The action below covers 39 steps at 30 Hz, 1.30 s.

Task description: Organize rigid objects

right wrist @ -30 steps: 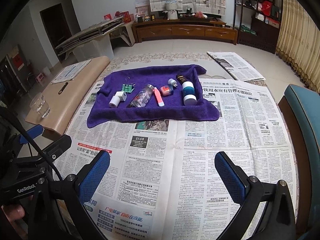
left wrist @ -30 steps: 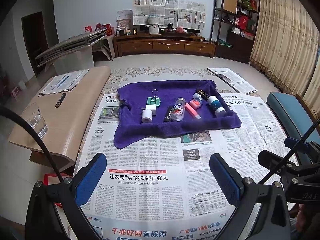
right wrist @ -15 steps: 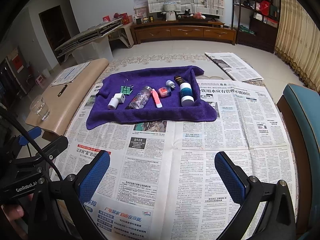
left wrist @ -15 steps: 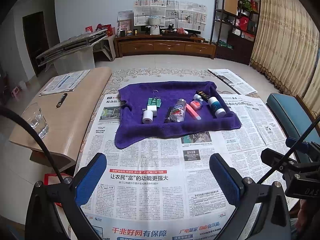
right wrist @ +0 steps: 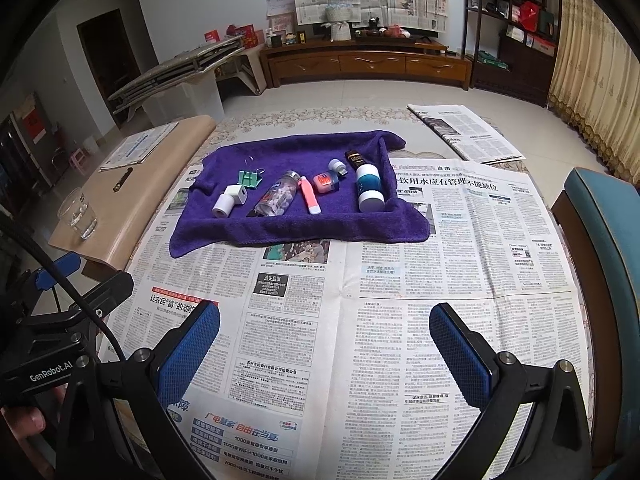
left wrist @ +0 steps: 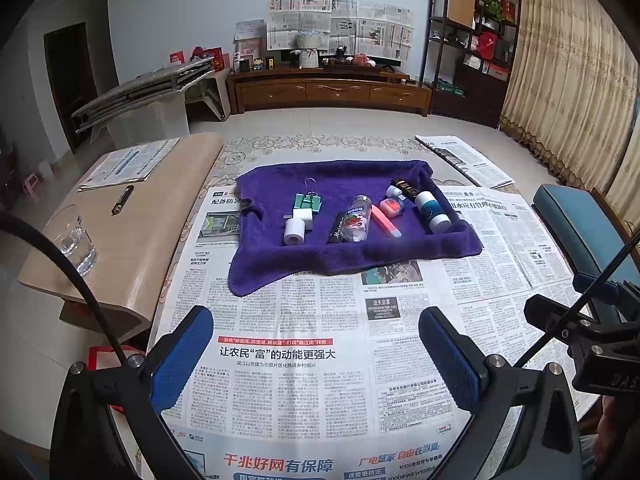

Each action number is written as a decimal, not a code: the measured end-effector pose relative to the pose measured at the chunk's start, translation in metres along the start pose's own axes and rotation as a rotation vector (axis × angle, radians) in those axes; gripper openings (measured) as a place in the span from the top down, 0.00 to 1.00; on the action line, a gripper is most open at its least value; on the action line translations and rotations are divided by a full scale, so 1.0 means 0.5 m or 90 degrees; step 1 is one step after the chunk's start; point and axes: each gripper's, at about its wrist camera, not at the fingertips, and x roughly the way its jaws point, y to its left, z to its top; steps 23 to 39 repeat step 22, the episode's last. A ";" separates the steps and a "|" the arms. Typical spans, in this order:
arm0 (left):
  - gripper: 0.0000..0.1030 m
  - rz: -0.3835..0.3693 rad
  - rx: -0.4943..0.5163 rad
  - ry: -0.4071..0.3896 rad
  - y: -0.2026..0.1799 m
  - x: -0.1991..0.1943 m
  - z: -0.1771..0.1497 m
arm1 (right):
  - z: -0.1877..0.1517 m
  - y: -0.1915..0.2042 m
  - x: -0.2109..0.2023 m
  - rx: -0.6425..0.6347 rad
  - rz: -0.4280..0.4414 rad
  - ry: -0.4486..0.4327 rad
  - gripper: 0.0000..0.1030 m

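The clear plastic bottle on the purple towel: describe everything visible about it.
The clear plastic bottle lies on its side near the middle of the purple towel, its cap end pointing away from the cameras. The right wrist view shows small pale pieces inside; the left wrist view shows a label with blue and red print. A black packet lies against its left side, and a pink tube lies close on its right. Neither gripper is near it.

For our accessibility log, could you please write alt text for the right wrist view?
Small objects, including a clear bottle, a pink tube and a green binder clip, lie in a row on a purple towel spread over newspapers. The open right gripper hovers in the foreground, empty.
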 end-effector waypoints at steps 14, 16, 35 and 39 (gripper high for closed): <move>0.00 -0.004 -0.001 0.001 -0.002 -0.001 -0.001 | -0.001 -0.010 -0.001 0.008 0.000 -0.002 0.00; 0.00 -0.005 0.000 0.000 -0.002 -0.001 -0.001 | -0.001 -0.010 -0.002 0.008 0.001 -0.001 0.00; 0.00 -0.008 -0.003 -0.001 -0.005 0.003 -0.004 | -0.002 -0.012 0.001 0.007 0.000 0.003 0.00; 0.00 -0.008 -0.003 -0.001 -0.005 0.003 -0.004 | -0.002 -0.012 0.001 0.007 0.000 0.003 0.00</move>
